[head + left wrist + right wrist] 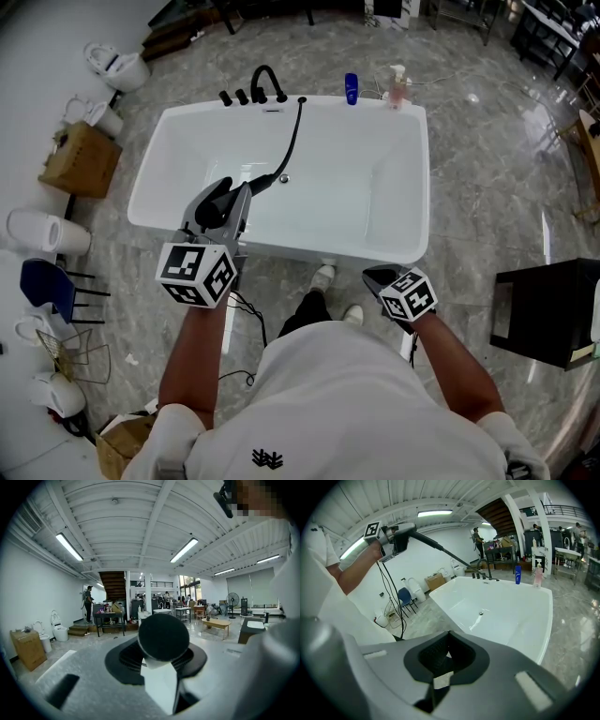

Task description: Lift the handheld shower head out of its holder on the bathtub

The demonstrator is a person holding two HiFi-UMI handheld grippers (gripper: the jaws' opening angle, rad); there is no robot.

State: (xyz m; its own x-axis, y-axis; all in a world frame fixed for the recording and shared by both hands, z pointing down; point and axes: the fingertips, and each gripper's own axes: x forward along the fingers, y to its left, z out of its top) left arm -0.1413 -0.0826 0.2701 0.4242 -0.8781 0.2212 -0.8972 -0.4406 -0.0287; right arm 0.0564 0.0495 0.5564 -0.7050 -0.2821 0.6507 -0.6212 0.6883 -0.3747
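Observation:
The black handheld shower head [217, 201] is raised above the near left rim of the white bathtub [394, 255], and my left gripper [246, 187] is shut on it. Its dark hose [292, 141] runs back to the tub's far rim beside the black faucet [265, 81]. In the left gripper view the round black shower head [164, 637] fills the space between the jaws. The right gripper view shows the held shower head [401, 534] high at the left, the hose [454, 557] slanting down to the bathtub [543, 620]. My right gripper [380, 277] hangs low by the tub's front, shut and empty.
A blue bottle [351, 89] and a pink pump bottle [399, 87] stand on the far rim. A cardboard box [80, 159], toilets [117, 66] and a blue chair [47, 286] line the left floor. A black cabinet [548, 309] stands at the right.

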